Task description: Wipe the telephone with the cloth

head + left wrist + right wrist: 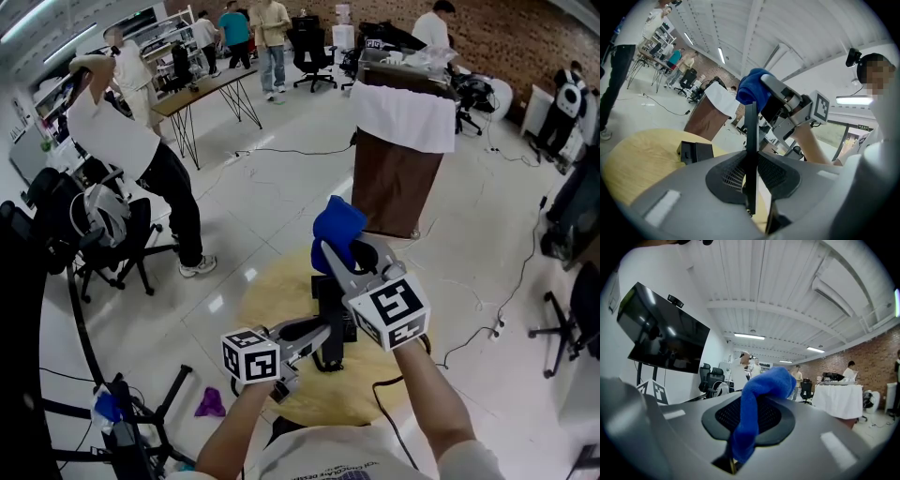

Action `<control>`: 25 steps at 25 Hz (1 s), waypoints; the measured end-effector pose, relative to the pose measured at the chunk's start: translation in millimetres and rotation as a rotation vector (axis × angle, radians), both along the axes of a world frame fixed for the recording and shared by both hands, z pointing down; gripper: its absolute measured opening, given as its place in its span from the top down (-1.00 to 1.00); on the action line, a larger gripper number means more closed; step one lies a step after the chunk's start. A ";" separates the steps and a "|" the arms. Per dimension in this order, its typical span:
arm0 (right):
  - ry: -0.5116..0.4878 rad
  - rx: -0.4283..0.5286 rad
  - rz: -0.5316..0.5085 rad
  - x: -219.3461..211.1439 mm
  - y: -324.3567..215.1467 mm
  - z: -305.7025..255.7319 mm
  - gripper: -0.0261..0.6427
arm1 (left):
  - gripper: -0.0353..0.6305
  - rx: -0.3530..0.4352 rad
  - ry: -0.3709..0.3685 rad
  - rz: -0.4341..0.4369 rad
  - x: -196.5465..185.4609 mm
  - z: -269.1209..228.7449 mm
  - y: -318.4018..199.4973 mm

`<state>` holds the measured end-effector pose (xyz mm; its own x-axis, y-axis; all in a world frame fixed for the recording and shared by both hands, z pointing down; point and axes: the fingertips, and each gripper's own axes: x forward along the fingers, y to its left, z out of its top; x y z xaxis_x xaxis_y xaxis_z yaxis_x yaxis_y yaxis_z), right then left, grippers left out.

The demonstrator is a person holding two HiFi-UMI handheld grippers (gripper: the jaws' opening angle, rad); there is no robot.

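Note:
The black telephone base [334, 302] sits on a round yellow table [281, 291]; it also shows in the left gripper view [696, 151]. My left gripper [314, 333] is shut on a thin black slab, apparently the telephone handset [750, 140], which stands edge-on between the pads and is held just above the table beside the base. My right gripper [330, 251] hovers over the telephone, shut on a blue cloth [337, 225]. The cloth [759, 394] bunches up out of the jaws. From the left gripper view, the right gripper [780, 101] and cloth [752, 86] hang above the handset, apart from it.
A brown lectern with a white cover [398, 150] stands beyond the table. A person [141, 150] and an office chair [112, 234] are at the left. A purple rag [210, 403] and cables [469, 337] lie on the floor. A wall screen [661, 338] hangs ahead of the right gripper.

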<state>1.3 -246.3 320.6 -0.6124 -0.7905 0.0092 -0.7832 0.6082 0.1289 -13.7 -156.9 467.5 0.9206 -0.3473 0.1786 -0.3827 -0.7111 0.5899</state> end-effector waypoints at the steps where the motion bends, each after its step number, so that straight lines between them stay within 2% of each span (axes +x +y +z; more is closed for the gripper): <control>1: 0.000 -0.002 0.005 3.7 -0.9 1.5 0.74 | 0.70 0.000 0.004 -0.003 0.1 -1.1 -0.6; 13: -0.004 -0.038 0.066 30.5 -2.6 19.2 0.74 | 0.70 0.004 0.036 -0.035 -10.5 -9.8 -7.9; 25: 0.009 -0.079 0.050 23.7 10.2 44.8 0.74 | 0.70 0.003 0.054 -0.060 -14.3 -14.6 -14.9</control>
<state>25.0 -236.1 365.4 -0.5715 -0.8169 0.0783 -0.8121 0.5767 0.0894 -28.0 -171.7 452.9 0.9063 -0.4028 0.1280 -0.3924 -0.6894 0.6089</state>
